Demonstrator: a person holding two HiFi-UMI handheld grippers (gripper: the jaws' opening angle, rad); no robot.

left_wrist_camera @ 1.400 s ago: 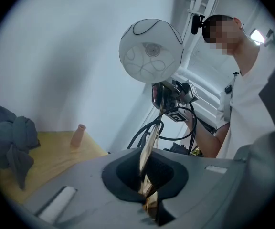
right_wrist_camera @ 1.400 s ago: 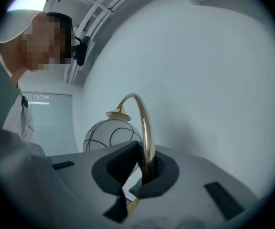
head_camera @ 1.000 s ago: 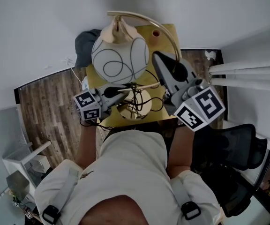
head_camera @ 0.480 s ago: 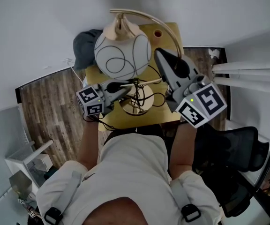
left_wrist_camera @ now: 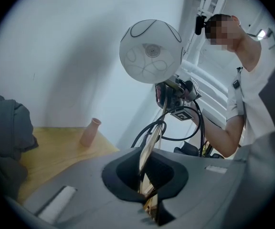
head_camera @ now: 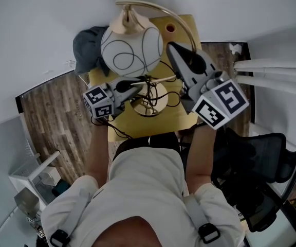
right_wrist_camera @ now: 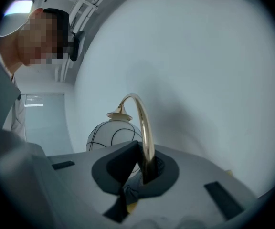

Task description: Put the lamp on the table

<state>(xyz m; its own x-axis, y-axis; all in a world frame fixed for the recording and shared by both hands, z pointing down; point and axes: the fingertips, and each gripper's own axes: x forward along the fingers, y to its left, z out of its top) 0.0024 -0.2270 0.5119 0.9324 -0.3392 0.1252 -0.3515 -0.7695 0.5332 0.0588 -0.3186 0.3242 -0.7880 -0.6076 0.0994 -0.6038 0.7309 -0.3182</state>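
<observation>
1. Lamp [head_camera: 131, 51] stands over the yellow counter [head_camera: 137, 130]. Its base is now farther in from the near edge than a second ago, but whether it touches the counter is unclear.
2. Left tool [left_wrist_camera: 147, 199] stays clamped on the lower gold stem.
3. Right tool [right_wrist_camera: 146, 168] stays clamped on the curved arm.

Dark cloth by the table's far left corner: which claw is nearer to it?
Left. The left claw, shut low on the lamp, sits right of the dark cloth; the right claw, gripping the brass arm, is across the lamp, farther right.
</observation>
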